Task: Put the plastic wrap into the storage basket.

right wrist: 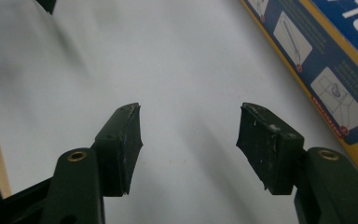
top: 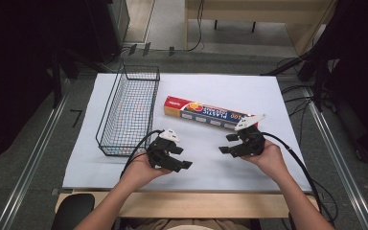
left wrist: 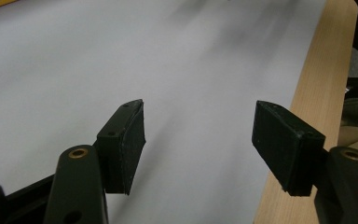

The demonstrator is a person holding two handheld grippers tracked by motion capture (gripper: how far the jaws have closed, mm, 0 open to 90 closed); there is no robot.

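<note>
Two grippers hang low over the near half of the white table [top: 124,163], one in each of the person's hands. The left gripper [top: 184,157] sits just in front of the wire basket's near corner, its jaws spread wide with nothing between them; in the left gripper view [left wrist: 198,144] there is only white sheet under them, with the wooden table edge [left wrist: 317,102] running alongside. The right gripper [top: 227,143] is held just beside the near long side of the plastic wrap box [top: 206,113], not touching it, jaws likewise wide apart and empty. In the right gripper view [right wrist: 189,140] the box [right wrist: 326,70] lies close off to one side. That box lies flat near the table's middle, just right of the wire basket [top: 127,112], which stands at the left.
</note>
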